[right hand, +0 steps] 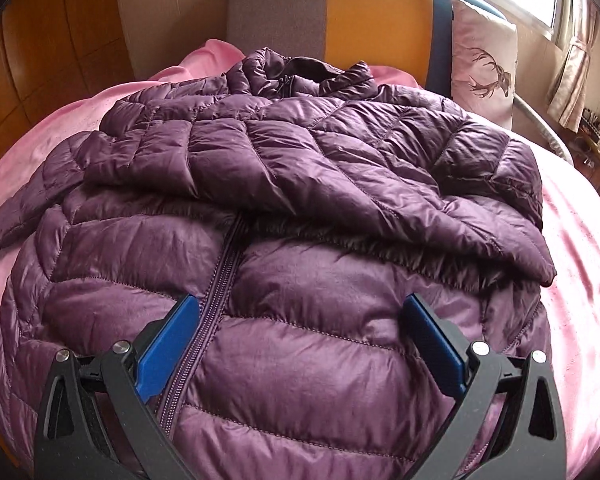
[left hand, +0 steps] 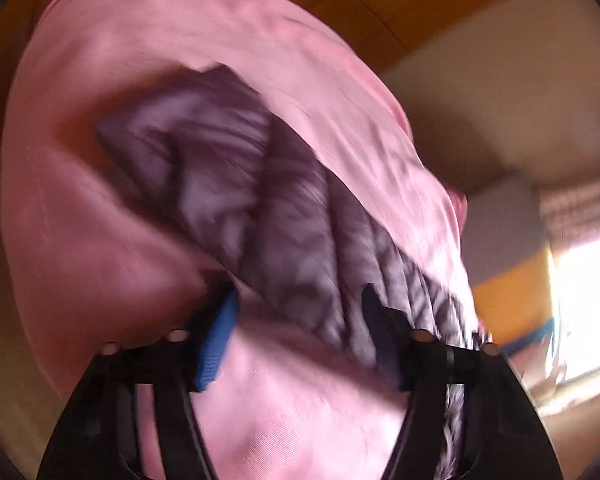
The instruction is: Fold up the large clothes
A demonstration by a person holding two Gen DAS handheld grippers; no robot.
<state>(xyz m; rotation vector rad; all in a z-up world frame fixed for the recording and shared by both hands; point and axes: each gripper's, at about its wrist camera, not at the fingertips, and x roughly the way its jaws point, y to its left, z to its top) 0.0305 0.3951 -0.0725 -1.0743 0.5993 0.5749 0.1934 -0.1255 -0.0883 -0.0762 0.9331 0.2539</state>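
A purple quilted down jacket (right hand: pixel 292 208) lies front-up on the pink bedsheet (right hand: pixel 588 264), collar toward the headboard (right hand: pixel 376 8). The right claw (right hand: pixel 300 344) hangs spread just above the jacket's hem, straddling its zipper (right hand: pixel 216 292). The left claw (left hand: pixel 300 340), blurred, stands spread at the jacket's edge, pinching nothing.

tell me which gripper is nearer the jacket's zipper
Right. The right gripper hovers open over the zipper; the left gripper is by the jacket's edge, zipper unseen.
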